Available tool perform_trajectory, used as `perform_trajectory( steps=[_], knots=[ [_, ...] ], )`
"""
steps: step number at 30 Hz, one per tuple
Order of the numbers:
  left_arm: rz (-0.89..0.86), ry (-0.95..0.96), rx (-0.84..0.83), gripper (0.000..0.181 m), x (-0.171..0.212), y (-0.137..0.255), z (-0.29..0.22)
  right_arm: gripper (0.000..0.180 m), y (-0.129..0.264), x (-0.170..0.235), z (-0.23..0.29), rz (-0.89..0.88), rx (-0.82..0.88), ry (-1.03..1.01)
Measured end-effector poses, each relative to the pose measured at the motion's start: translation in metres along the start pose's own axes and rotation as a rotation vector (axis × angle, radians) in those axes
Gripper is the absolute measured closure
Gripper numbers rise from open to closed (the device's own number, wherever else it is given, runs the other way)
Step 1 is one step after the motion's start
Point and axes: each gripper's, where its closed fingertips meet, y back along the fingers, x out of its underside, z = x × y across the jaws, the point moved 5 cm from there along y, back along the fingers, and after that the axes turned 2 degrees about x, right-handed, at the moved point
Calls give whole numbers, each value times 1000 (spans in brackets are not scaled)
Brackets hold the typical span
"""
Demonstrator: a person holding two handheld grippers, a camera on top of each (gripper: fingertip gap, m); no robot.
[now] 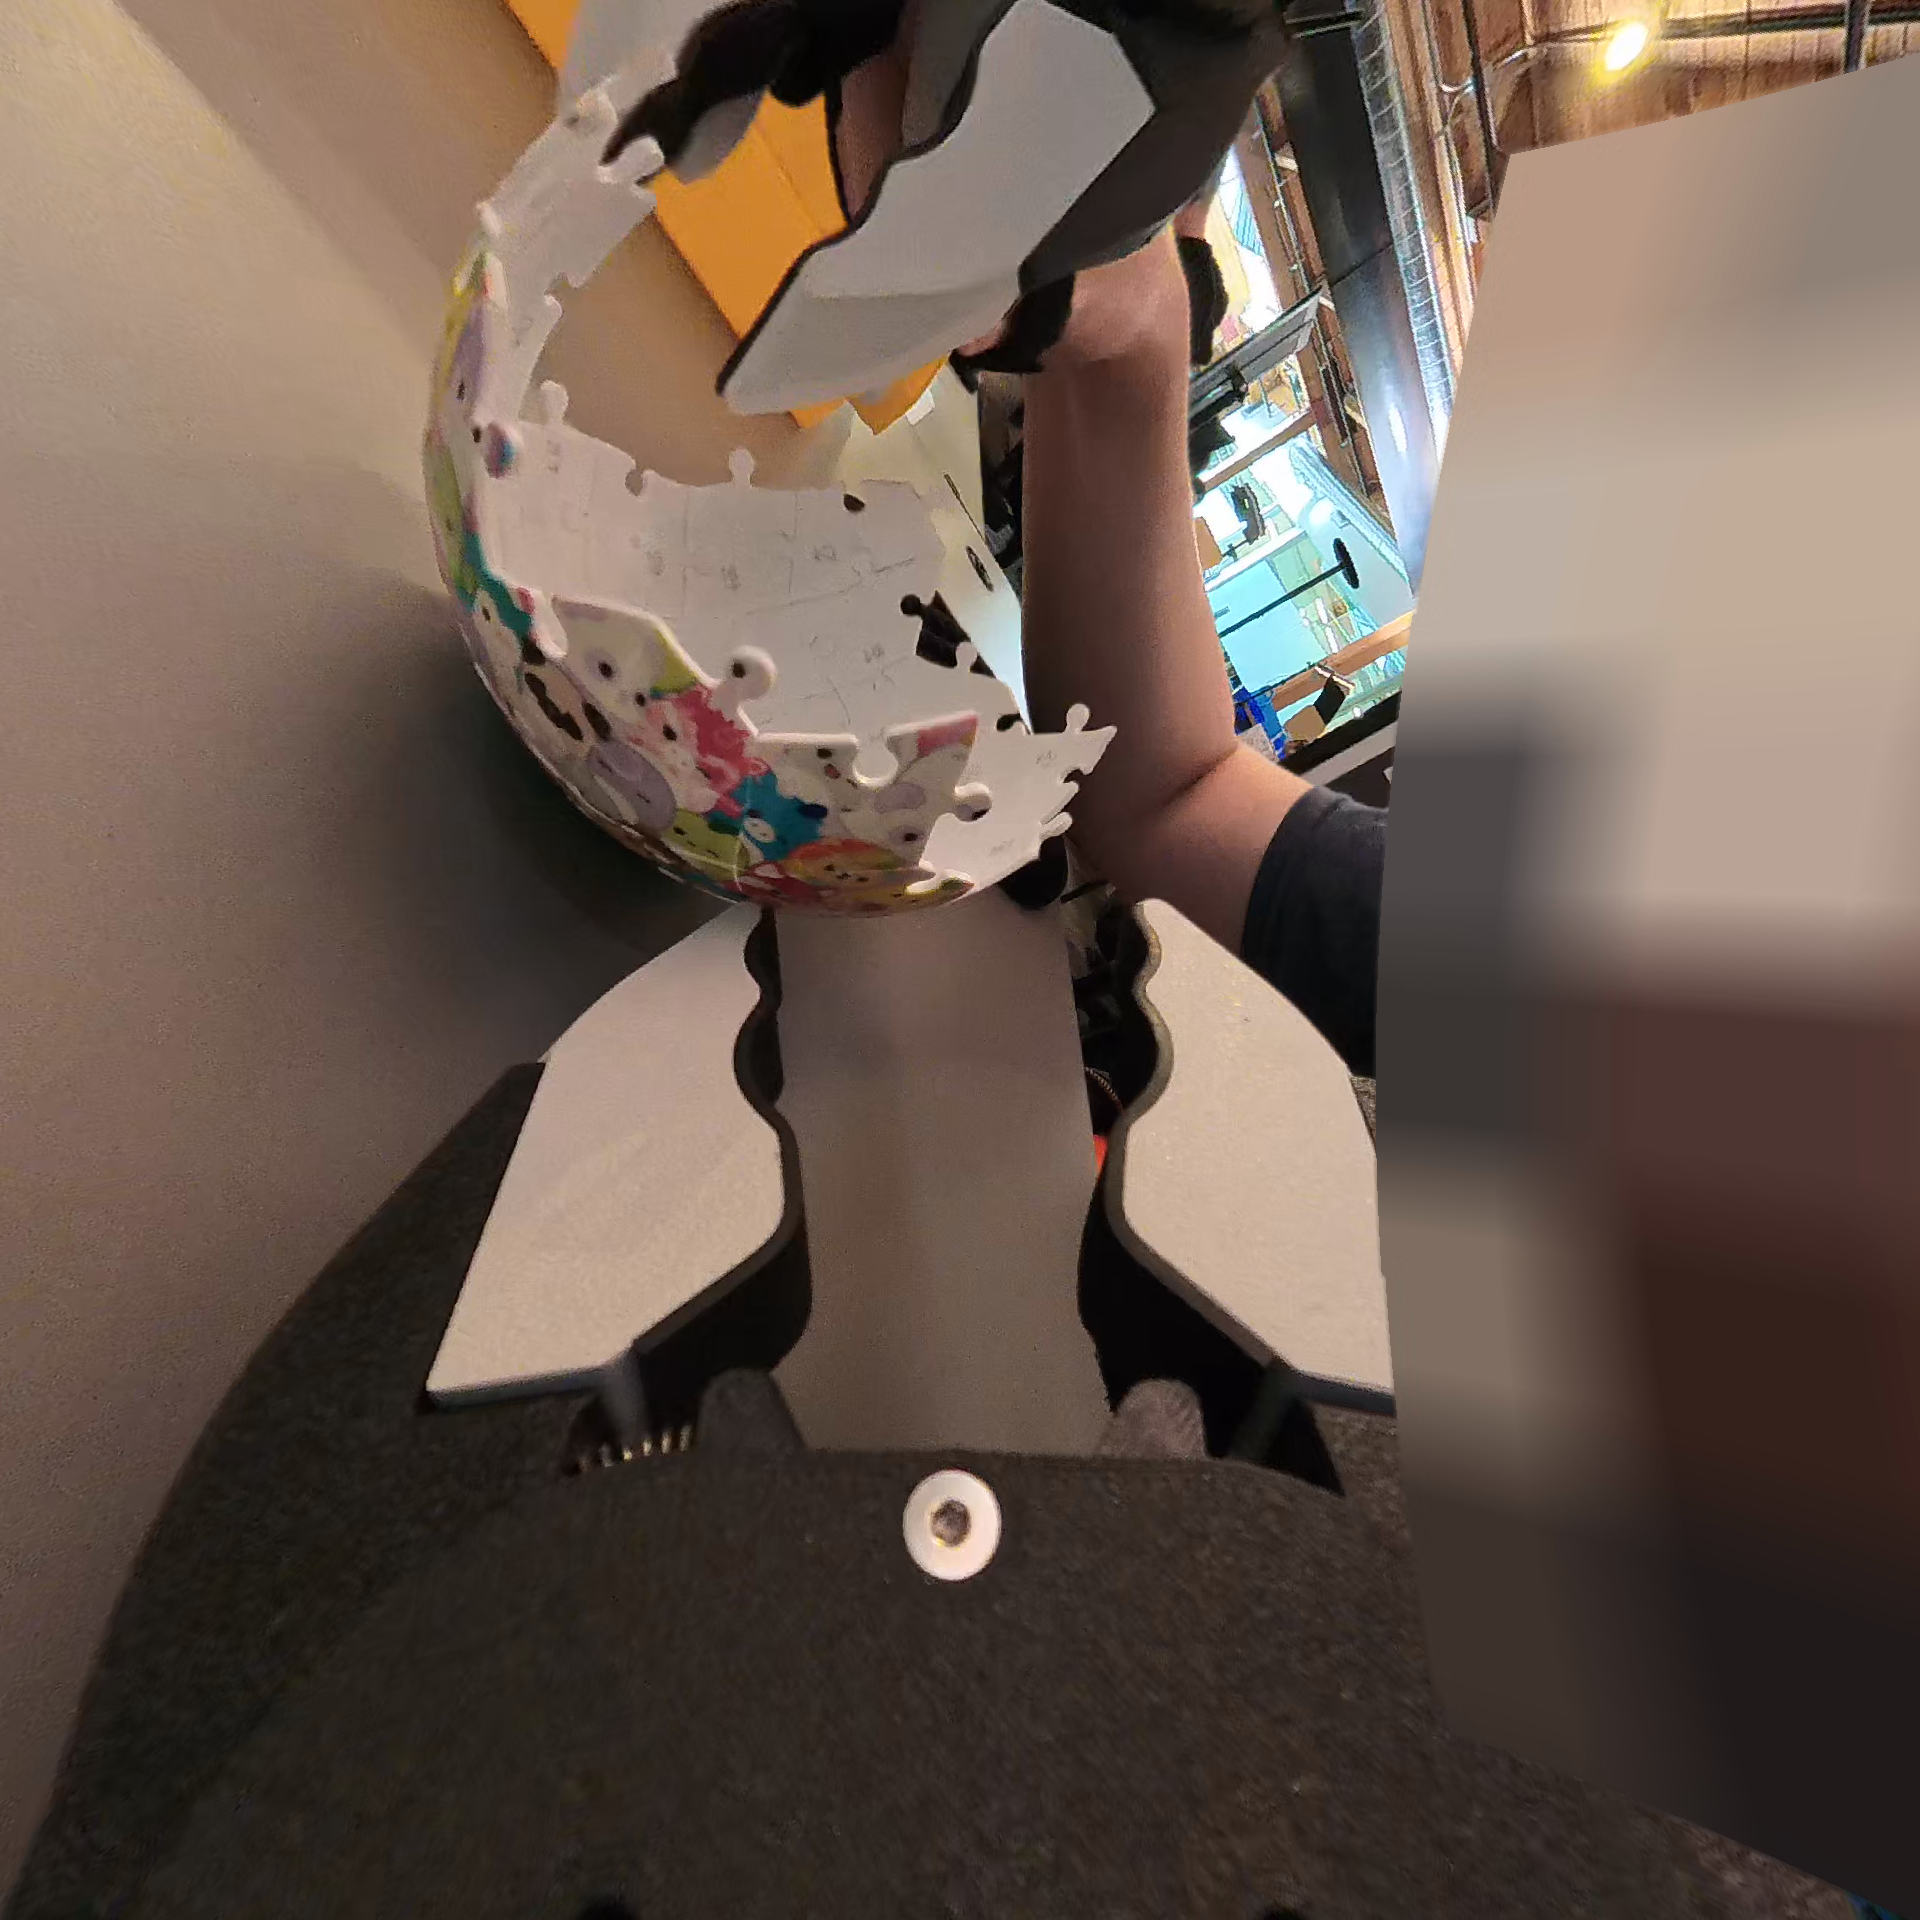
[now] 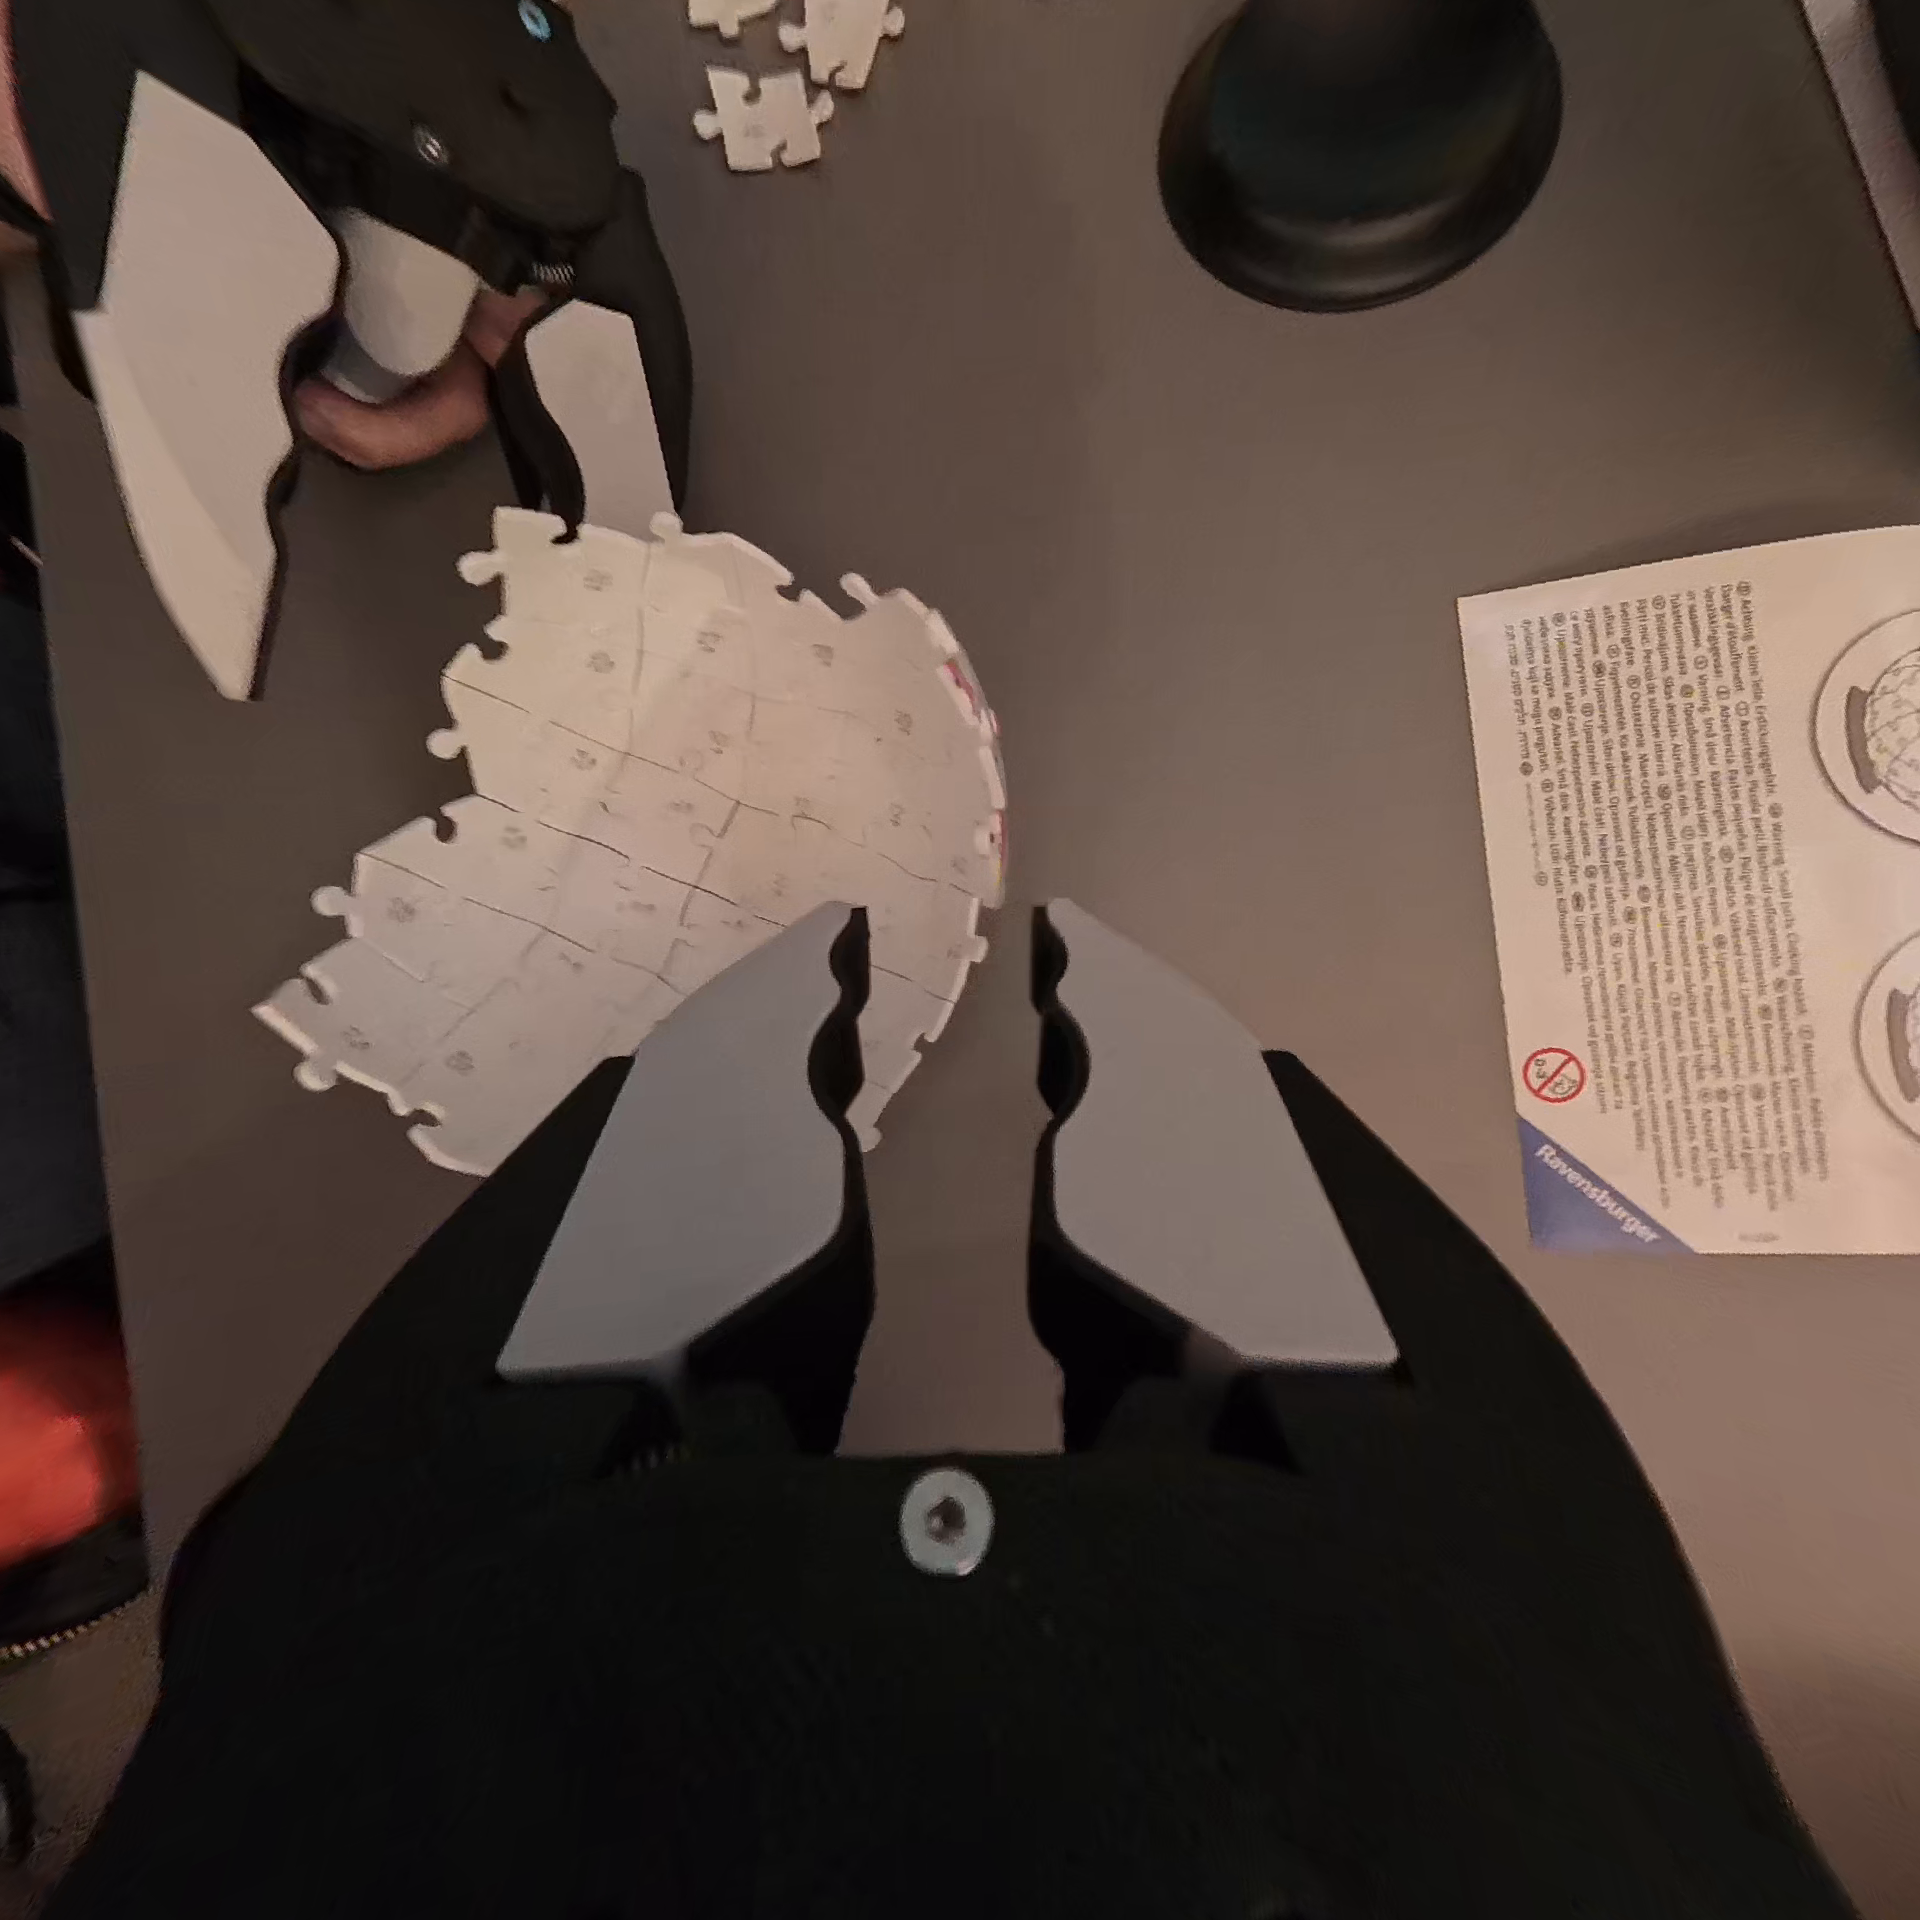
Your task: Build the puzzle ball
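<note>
The half-built puzzle ball (image 2: 675, 810) is a curved shell, white inside and printed with colourful cartoon figures outside (image 1: 665, 748). It rests on the grey table (image 2: 1143, 520). My right gripper (image 2: 945, 912) is open, with the shell's near rim between its jaws. It also shows at the top of the left wrist view (image 1: 696, 275), straddling the rim. My left gripper (image 1: 951, 923) is open, its tips just short of the shell's coloured side. In the right wrist view it (image 2: 447, 592) sits at the shell's far edge, one fingertip (image 2: 623, 488) touching the rim.
Several loose white puzzle pieces (image 2: 769, 114) lie at the far side of the table. A black round stand (image 2: 1361, 156) sits far right. A printed leaflet (image 2: 1683, 914) lies to the right. A person's forearm (image 1: 1122, 623) is beside the ball.
</note>
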Motion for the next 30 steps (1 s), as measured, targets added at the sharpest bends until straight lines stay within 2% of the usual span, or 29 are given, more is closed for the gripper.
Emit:
perform_trajectory(
  steps=[2,4,10,12,18,21,26,30],
  knots=[
    [6,1,-5,120,0,-1,1,141,-5,0,-4,23,5,19],
    [9,2,-6,120,0,-2,1,141,-11,-3,-7,7,2,45],
    [13,3,-2,121,-1,-2,2,159,-18,-11,-1,-55,23,170],
    [17,-1,-4,122,-1,-3,2,159,-20,-11,-2,-52,53,187],
    [49,-24,-18,123,2,-6,1,163,-33,-3,-9,-19,4,158],
    [54,-24,-19,124,3,-6,1,172,-34,-4,-7,-55,-50,149],
    [61,-21,-14,125,3,-7,1,173,-32,-3,-7,-112,-134,103],
    [60,-21,-13,125,3,-7,1,174,-32,-2,-8,-120,-138,101]
  ],
)
